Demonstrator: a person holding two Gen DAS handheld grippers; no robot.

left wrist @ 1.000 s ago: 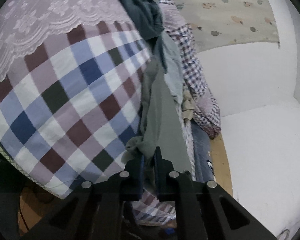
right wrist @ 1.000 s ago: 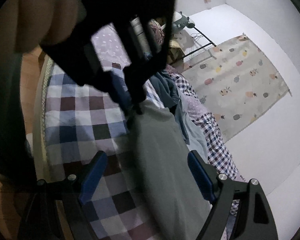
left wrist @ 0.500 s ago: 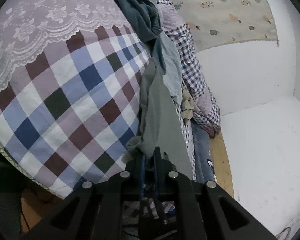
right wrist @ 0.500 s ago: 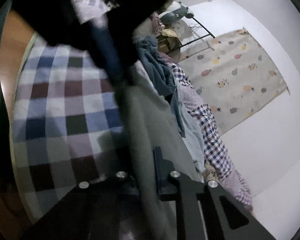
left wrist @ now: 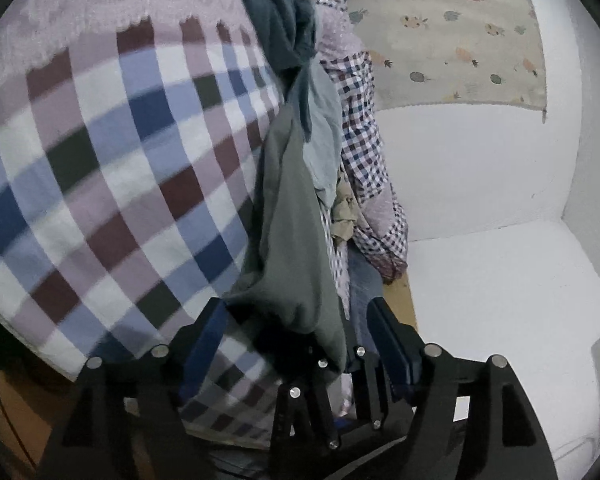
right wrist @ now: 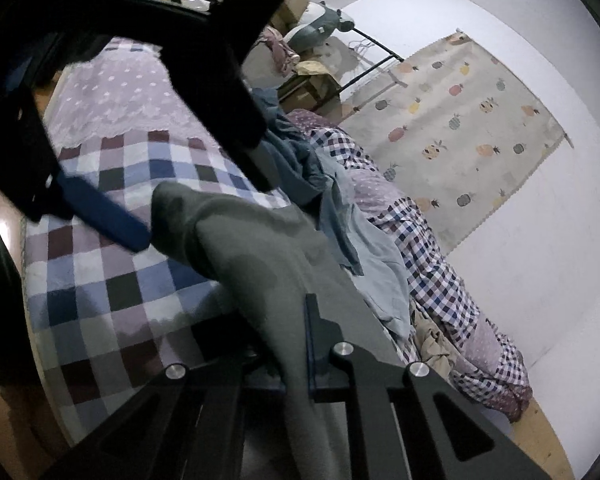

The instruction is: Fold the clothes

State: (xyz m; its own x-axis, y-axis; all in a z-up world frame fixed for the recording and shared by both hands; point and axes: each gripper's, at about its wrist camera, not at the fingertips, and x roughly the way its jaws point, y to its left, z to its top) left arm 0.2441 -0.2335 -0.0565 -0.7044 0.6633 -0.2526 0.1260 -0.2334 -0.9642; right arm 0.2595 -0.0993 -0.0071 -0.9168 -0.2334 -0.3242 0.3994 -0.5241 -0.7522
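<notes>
Since a second ago the left tongs [left wrist: 300, 332] have spread wide, releasing the grey-green garment [left wrist: 288, 216], which drapes between their jaws above the checked bedspread [left wrist: 112, 184]. Right tongs [right wrist: 296, 344] pinch its edge; that lone grip may slip, bunching the cloth.

The quilt [left wrist: 112, 168] is checked in white, lilac, pale blue, navy, maroon and dark green, and its far end [right wrist: 112, 100] is lilac with white dots and a white lace edge. The garment [left wrist: 292, 232] is plain grey-green. Behind it lie a dark teal cloth [left wrist: 284, 28], a pale blue one [left wrist: 322, 136], a crumpled khaki one [left wrist: 344, 216] and a shirt [left wrist: 360, 132] in small white, navy and maroon checks with lilac dotted panels. The rug [right wrist: 460, 128] is beige with pineapples in pink, yellow, orange and grey-blue. The wall [left wrist: 472, 168] is white. Both grippers are black with blue pads [right wrist: 104, 212].
</notes>
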